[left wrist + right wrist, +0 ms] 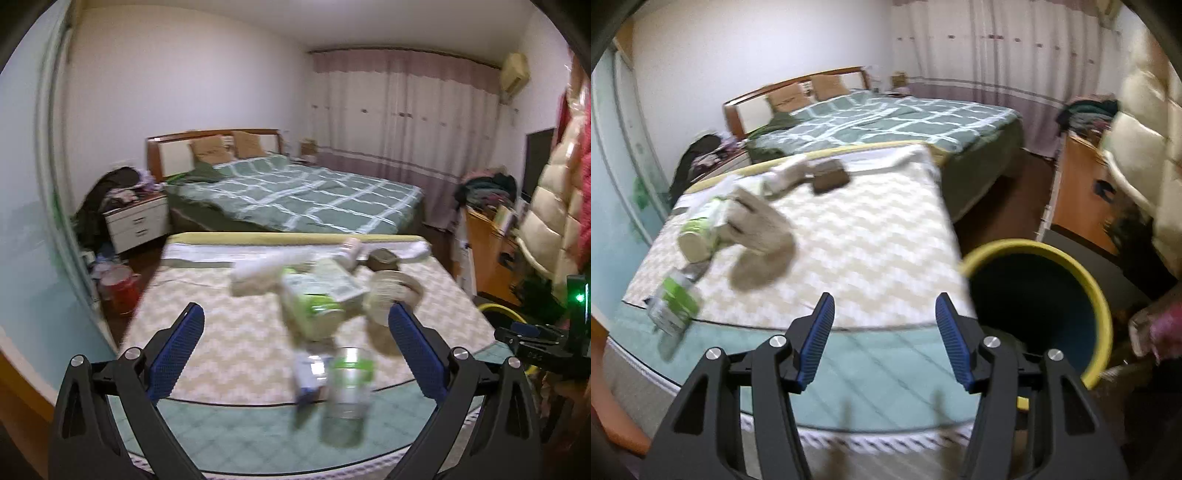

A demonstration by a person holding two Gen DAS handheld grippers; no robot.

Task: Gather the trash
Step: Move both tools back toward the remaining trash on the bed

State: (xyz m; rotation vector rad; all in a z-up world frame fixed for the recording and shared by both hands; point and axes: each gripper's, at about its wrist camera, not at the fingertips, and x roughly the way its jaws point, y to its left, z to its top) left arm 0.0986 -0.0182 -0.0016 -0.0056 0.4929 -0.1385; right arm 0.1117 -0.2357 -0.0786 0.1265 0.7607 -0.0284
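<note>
Both grippers hover over the near edge of the mattress [871, 236], jaws wide apart and empty: the left gripper [295, 325] faces the trash, the right gripper [884, 325] bare mattress. A clear bottle [347, 391] with a green label lies at the near edge; a green pack [314, 299] and what looks, through the blur, like a plastic cup [391, 291] lie behind it. The bin [1100, 295] stands off the near right corner. The bottle could roll off the edge if nudged by a jaw, and fast motion risks a missed grasp.

Both wrist views face forward over mattress [236, 343], sharing it.
</note>
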